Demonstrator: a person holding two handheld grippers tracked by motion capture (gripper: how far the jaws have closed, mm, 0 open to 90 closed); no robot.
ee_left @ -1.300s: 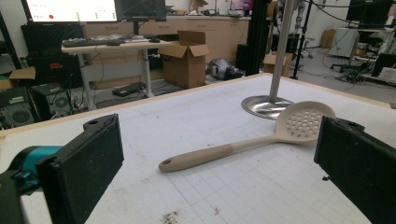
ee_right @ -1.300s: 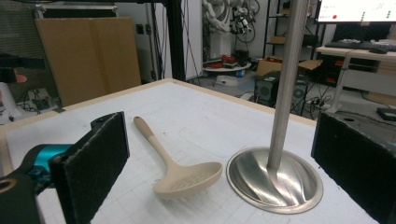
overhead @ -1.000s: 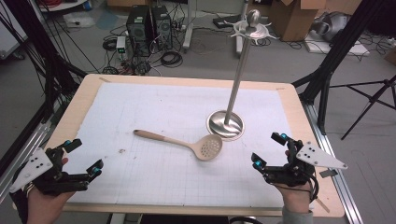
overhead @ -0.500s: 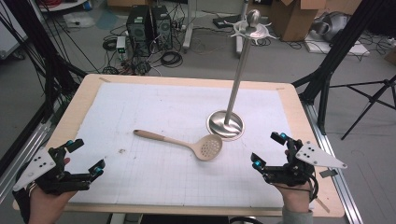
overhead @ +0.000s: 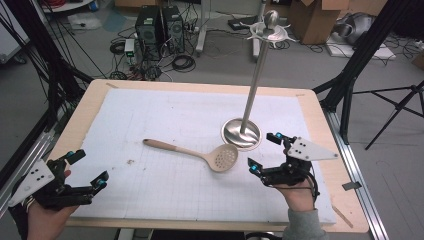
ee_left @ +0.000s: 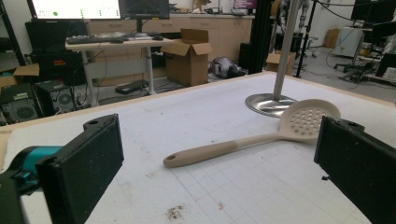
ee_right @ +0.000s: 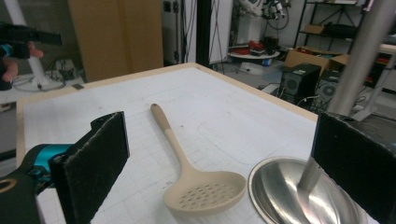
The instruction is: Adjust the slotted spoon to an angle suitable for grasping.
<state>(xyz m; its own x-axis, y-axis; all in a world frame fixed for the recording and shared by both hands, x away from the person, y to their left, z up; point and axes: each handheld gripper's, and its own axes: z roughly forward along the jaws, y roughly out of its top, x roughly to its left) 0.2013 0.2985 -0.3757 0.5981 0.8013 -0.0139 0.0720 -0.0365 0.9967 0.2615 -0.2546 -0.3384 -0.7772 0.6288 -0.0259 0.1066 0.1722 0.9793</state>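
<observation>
Counter (overhead: 320,125): slotted spoon (overhead: 200,152) lying untouched beside steel stand (overhead: 245,131); left gripper (overhead: 85,172) and right gripper (overhead: 264,152) fingers spread, nothing grasped yet.

A white grid mat (overhead: 175,125) covers the wooden table (overhead: 320,120); computer towers (overhead: 157,22) stand beyond.

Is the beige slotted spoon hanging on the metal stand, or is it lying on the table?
Lying flat on the table. The slotted spoon rests on the white mat, beside the stand base.

Overhead plus two low, table-level views
</observation>
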